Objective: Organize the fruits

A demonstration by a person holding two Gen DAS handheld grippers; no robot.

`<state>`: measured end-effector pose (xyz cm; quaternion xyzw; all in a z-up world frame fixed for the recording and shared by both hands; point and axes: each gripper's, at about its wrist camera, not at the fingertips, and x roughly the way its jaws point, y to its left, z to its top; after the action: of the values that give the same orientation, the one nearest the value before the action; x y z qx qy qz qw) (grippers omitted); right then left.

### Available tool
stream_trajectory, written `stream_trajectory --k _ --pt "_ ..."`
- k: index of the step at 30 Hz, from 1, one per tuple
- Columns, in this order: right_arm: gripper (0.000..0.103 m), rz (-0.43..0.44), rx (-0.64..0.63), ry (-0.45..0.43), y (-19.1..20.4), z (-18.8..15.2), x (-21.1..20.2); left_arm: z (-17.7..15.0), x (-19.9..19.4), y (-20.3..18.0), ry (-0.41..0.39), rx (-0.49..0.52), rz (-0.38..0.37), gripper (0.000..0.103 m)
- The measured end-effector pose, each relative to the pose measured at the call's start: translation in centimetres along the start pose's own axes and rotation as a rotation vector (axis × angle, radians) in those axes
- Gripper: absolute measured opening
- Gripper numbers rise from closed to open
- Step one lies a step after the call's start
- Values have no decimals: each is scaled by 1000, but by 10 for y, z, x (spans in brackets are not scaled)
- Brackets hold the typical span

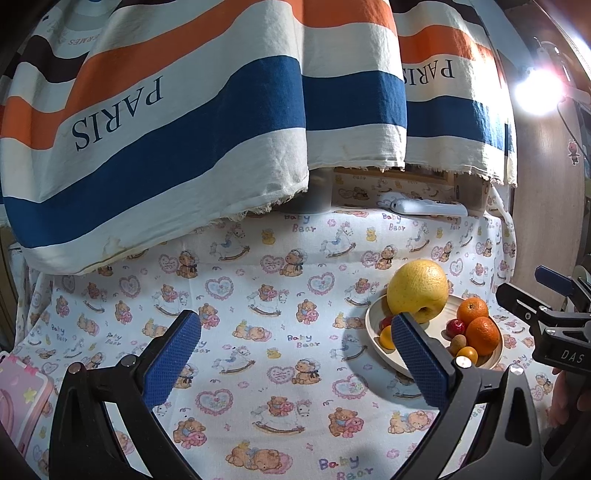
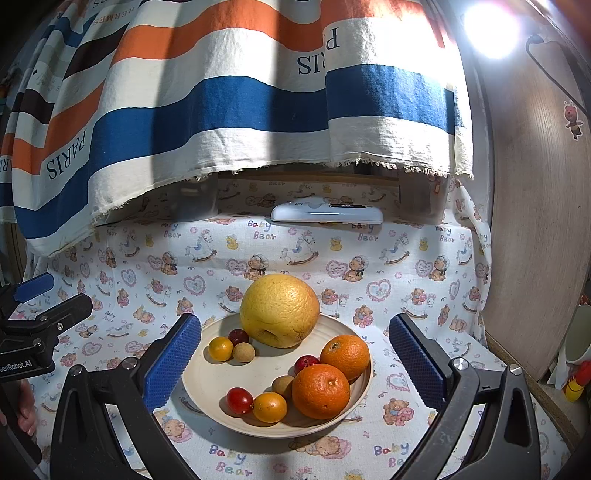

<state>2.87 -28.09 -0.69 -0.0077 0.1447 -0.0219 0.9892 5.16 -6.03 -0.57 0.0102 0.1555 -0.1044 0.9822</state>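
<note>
A cream plate (image 2: pixel 207 384) sits on the bear-print cloth and holds a big yellow pomelo (image 2: pixel 279 310), two oranges (image 2: pixel 320 390) (image 2: pixel 345 356), yellow and red cherry tomatoes (image 2: pixel 269 407) (image 2: pixel 239 400) and small brown longans (image 2: pixel 243 352). My right gripper (image 2: pixel 294 356) is open and empty, its blue pads on either side of the plate, above it. My left gripper (image 1: pixel 295 362) is open and empty over bare cloth, left of the plate (image 1: pixel 373 321). The pomelo (image 1: pixel 417 290) and oranges (image 1: pixel 482 335) also show in the left wrist view. The left gripper shows at the left edge of the right wrist view (image 2: pixel 40 295). The right gripper shows at the right edge of the left wrist view (image 1: pixel 546 295).
A striped PARIS cloth (image 2: pixel 229 107) hangs over the back. A white remote-like device (image 2: pixel 327 213) lies at the back edge. A wooden panel (image 2: pixel 539 229) bounds the right. A pink box (image 1: pixel 22 395) sits at the far left. A bright lamp (image 2: pixel 491 27) glares top right.
</note>
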Motion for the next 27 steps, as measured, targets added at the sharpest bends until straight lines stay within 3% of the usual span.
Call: stream_trajectory --k 27 --pt "102 1 -2 2 1 0 1 1 1 0 2 11 1 102"
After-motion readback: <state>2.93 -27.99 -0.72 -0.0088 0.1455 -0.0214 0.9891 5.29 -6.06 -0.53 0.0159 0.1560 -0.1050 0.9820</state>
